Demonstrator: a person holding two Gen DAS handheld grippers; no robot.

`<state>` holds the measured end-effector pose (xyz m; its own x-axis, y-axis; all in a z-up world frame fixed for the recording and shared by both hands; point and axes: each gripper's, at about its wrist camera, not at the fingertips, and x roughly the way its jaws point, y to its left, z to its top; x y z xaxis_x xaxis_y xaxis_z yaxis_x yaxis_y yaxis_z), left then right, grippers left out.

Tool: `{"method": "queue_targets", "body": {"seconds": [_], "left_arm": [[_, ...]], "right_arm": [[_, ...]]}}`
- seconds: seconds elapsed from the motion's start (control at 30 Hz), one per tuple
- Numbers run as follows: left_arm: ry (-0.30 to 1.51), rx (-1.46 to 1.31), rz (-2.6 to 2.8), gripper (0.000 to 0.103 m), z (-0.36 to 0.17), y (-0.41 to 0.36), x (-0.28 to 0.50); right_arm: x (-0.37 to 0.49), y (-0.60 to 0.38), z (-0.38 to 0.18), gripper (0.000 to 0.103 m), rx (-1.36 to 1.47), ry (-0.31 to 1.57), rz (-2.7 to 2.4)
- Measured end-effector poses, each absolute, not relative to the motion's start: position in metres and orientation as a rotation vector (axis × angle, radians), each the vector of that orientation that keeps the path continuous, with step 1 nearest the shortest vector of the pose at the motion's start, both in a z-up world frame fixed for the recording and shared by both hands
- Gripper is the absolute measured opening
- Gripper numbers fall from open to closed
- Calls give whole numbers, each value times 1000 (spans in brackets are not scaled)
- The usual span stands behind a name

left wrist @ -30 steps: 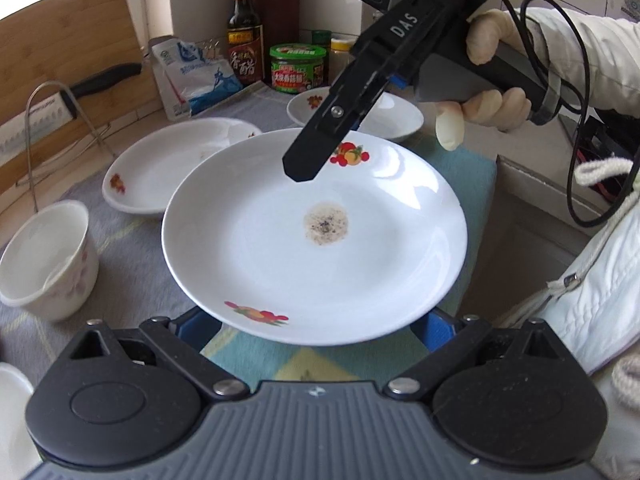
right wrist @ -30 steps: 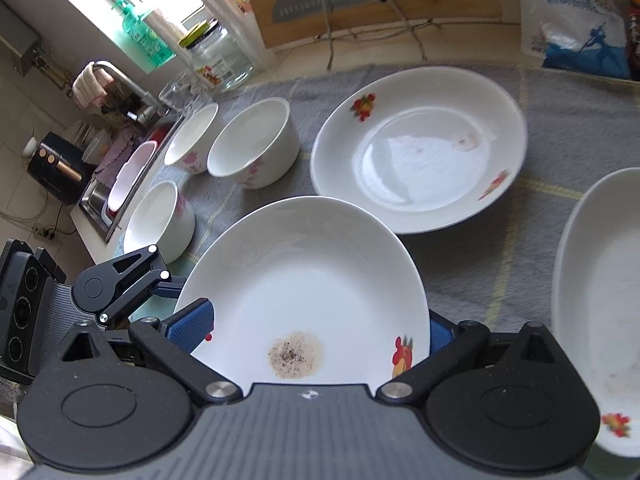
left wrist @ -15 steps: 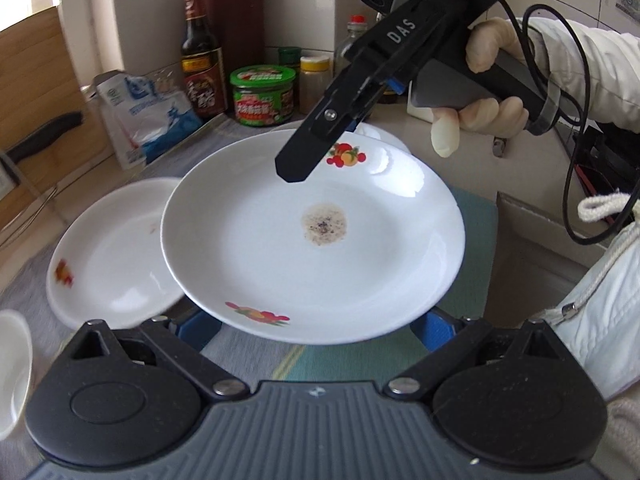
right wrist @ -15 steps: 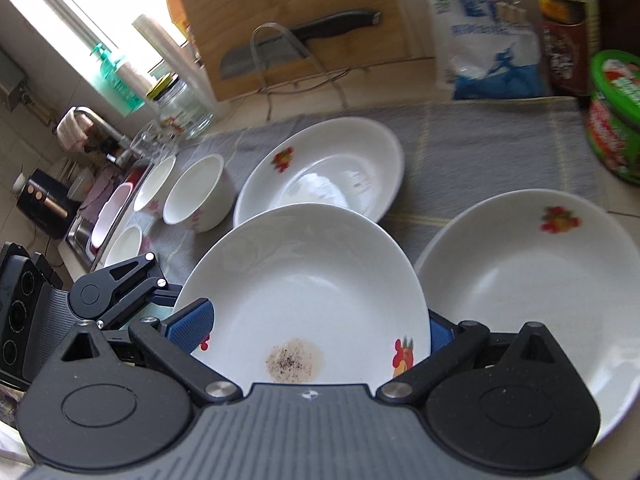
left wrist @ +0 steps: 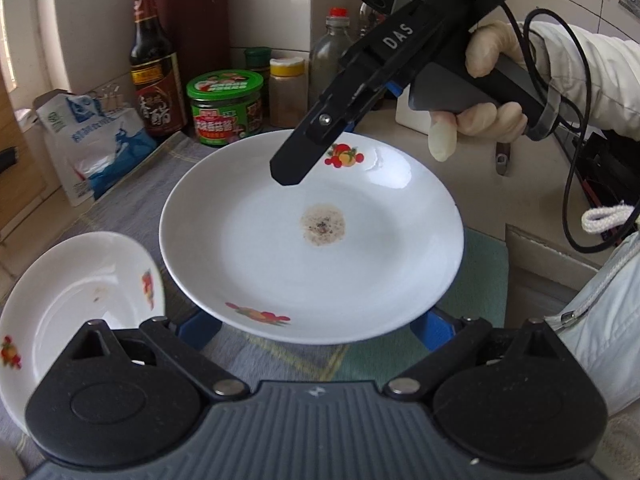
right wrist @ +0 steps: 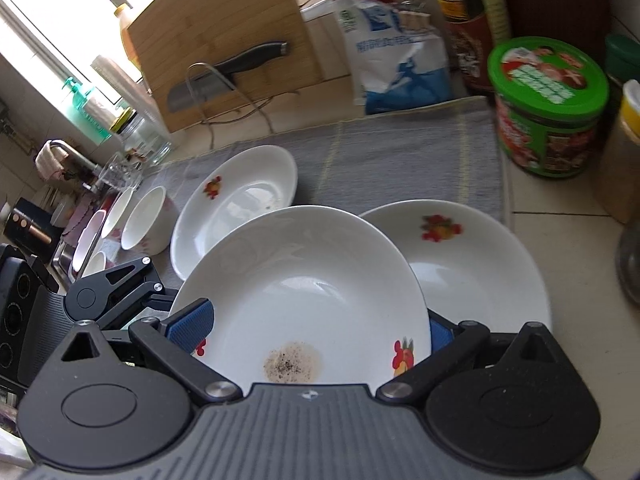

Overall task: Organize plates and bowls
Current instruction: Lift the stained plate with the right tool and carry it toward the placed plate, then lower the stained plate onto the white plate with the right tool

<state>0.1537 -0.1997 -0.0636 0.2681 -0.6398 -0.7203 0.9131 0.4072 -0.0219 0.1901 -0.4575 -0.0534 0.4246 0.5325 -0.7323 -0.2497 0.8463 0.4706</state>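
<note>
White china: stained plate [left wrist: 280,260] is up off the counter, roughly level, dried speckled stain [left wrist: 322,225] at its centre.
Right tongs: right gripper [left wrist: 288,168] comes in from the far rim. One finger lies over the inner face, and the right wrist view shows the other pad tucked under the rim, so I read it as biting the plate wall.
Right hand: gloved hand [left wrist: 492,92] on the handle.
Left tongs: left gripper [left wrist: 314,332] jaws stand wide, both blue pads under the near rim. Looks like a cradle, not a pinch; contact is hidden.
Why two-handed: shallow, wide dish, and one rim grip alone would likely let it tip.
Position: hanging partly over the second plate [right wrist: 480,276] at the right end of the grey mat [right wrist: 400,152].
Likely step: stacking like on like.
Others: third plate [right wrist: 236,204] and bowls [right wrist: 146,220] sit apart to the left.
Risk: green jar [right wrist: 548,104] is close by the drop spot.
</note>
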Motion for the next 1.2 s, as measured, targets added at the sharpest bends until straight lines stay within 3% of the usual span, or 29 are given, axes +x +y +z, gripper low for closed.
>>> {"method": "queue_targets", "body": {"seconds": [1.2], "left_arm": [[782, 490, -1122, 99, -77, -239, 183]], "right_arm": [[201, -505, -78, 103, 402, 1014, 445]]}}
